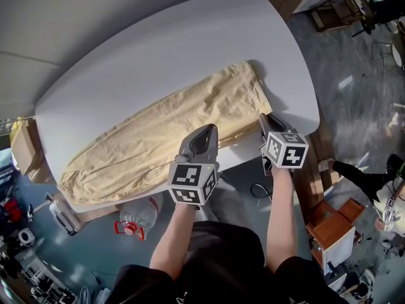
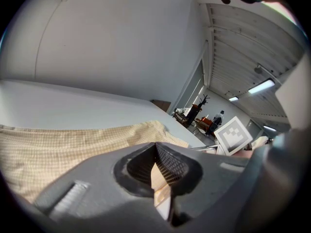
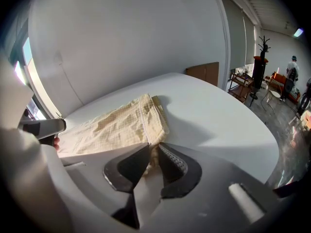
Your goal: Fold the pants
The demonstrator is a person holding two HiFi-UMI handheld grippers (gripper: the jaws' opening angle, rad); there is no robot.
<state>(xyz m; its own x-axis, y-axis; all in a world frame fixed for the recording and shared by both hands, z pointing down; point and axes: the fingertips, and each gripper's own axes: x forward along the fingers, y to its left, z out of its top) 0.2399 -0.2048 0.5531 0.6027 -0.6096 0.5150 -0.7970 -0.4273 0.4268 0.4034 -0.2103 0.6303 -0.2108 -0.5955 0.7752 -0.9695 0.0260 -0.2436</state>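
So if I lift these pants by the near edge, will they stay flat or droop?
Probably droop: the pants lie limp and wrinkled, so cloth between the left gripper and right gripper should sag. The thin weave looks light. It may slide easily on the smooth table.

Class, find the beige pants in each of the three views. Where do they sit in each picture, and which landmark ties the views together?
Head view: the pants lie diagonally across the centre, from lower left to upper right.
Left gripper view: the pants fill the lower left, just above the jaws.
Right gripper view: the pants sit centre-left, above the jaws.
Shared landmark: the white table under them, seen in all three views.
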